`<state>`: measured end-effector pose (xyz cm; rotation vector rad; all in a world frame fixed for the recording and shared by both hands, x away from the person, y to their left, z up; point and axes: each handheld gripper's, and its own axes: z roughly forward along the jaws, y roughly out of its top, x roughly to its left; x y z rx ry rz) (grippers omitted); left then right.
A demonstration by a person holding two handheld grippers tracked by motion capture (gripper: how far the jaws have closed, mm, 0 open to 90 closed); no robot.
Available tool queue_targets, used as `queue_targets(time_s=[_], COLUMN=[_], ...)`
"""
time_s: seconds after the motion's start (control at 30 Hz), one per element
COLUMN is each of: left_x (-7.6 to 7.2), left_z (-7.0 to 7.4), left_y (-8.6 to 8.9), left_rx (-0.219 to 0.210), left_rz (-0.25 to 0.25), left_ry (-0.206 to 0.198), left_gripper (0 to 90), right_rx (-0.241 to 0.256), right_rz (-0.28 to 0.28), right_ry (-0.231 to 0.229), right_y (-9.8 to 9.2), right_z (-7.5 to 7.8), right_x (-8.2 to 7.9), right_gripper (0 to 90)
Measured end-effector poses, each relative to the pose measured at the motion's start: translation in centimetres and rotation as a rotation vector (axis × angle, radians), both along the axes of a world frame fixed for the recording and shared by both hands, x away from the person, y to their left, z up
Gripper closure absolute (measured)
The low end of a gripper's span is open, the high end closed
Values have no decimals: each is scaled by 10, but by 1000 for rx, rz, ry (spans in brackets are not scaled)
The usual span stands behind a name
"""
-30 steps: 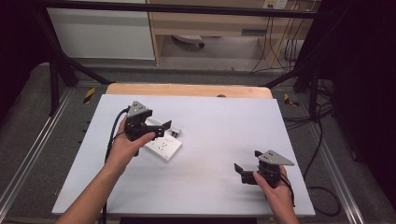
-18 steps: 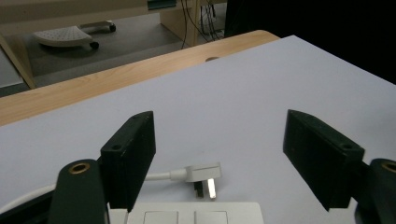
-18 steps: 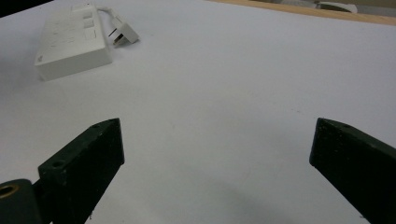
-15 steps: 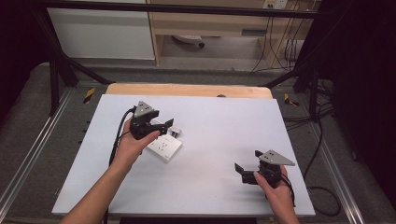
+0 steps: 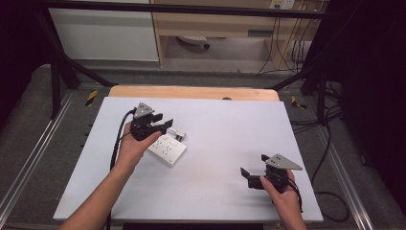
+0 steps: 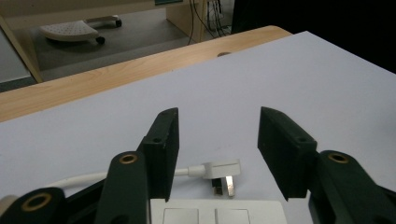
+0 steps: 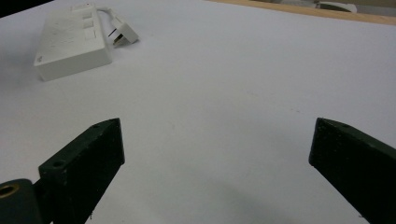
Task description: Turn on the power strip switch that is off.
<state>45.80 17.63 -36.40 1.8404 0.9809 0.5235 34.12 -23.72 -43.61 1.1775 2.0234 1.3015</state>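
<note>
Nearest the person, at the surface's near right corner, the right hand holds the right hand-held gripper low over bare white sheet; its jaws are spread wide, nothing between them (in the right gripper view they stand far apart at the lower edges, with the white power strip well off at the upper left); the grey three-cornered plate sits on top of it.

Farther in and to the left, the left hand holds the left hand-held gripper just above the far end of the power strip; its jaws are also spread, with a clear gap between them and nothing pinched; a black cable trails from it back along the forearm.

In the left gripper view the strip's top edge lies at the bottom between the jaws; just beyond it a white plug rests on the sheet, prongs pointing toward the strip, its white cord running off behind the left jaw.

Beyond the white sheet a strip of bare wood edges the surface; past that lie grey floor and pale cabinets.
</note>
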Motion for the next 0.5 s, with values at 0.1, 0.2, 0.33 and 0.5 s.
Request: queue_targets(time_s=[0.1,0.2,0.33,0.5], left_x=[0,1,2,3], left_z=[-2,-4,-7,-13], left_y=[-1,-2,-3,-4], left_rx=[8,19,27,32], left_rz=[-13,-22,-16,-20], left_ry=[9,16,23,33], left_gripper=[520,536,571,611], right_rx=[1,2,0,2], right_rz=[0,0,1,0], right_ry=[0,0,-1,-1], right_y=[0,0,0,0], right_z=[0,0,0,0], right_x=[0,0,0,0], right_gripper=[36,37,37,37])
